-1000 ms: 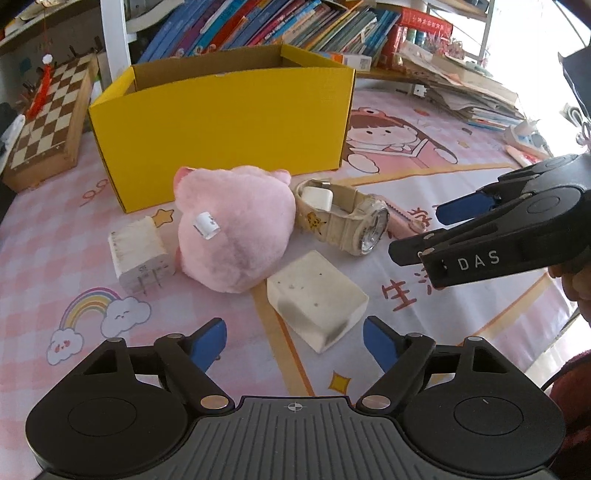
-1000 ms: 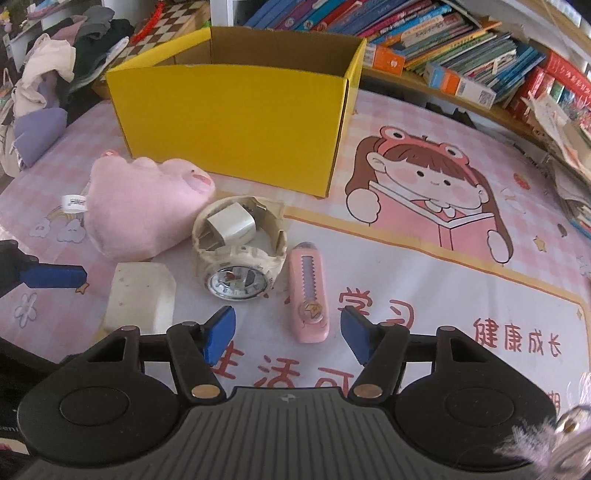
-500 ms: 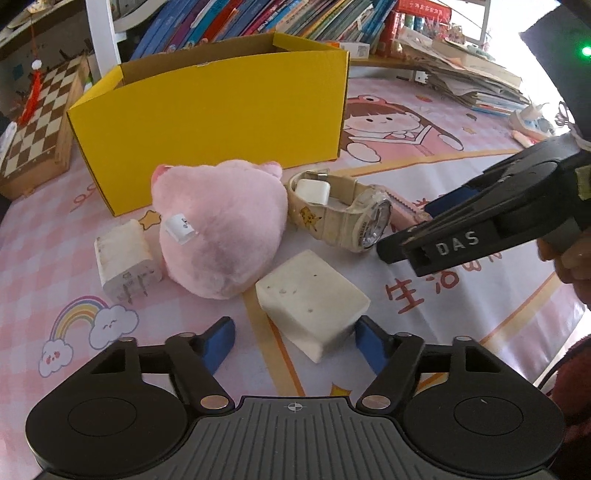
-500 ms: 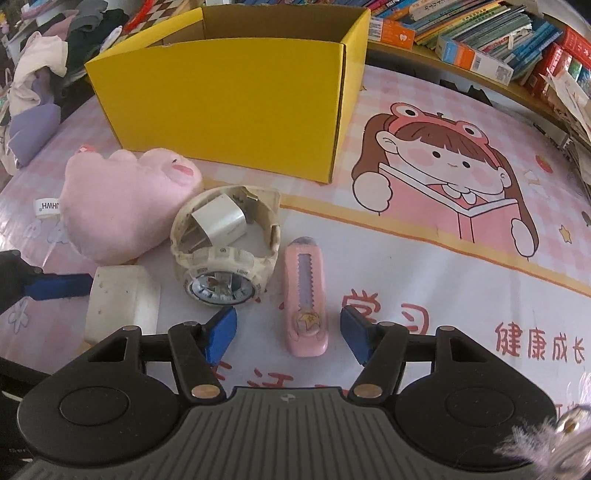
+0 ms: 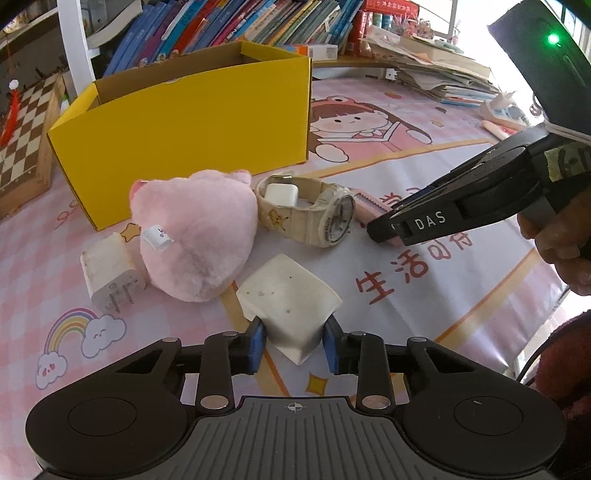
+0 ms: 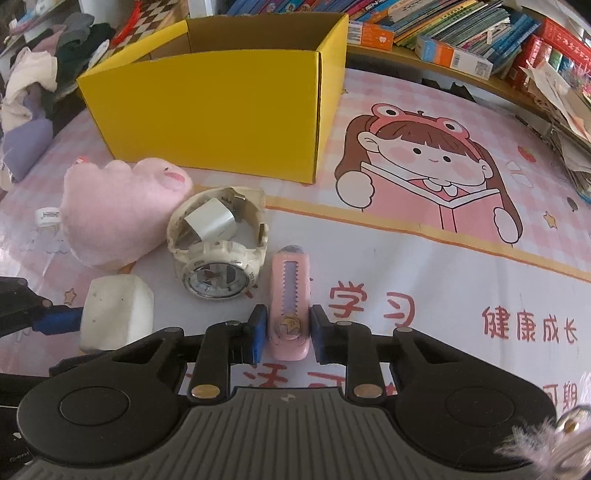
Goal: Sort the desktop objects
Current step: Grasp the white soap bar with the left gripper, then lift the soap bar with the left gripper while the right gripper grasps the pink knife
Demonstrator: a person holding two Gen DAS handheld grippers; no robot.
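Left claw [image 5: 293, 341] closing on white block [image 5: 290, 301], near corner pinched between pads. Right claw [image 6: 287, 338] pressed onto pink cutter [image 6: 290, 302] at near end; long axis pointed away along claw line. Yellow box [image 6: 221, 107] found beyond both on bench [image 6: 424, 295], nearer left side.

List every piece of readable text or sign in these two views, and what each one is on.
"DAS": on the side of the right gripper, left wrist view.
"学习": on the pink mat, red characters.
"健康成长": on the mat, lower right.
"生活": on the mat, left wrist view.
Plush pig tag: too blurred to read.
Watch dial, book spines: too small to read.
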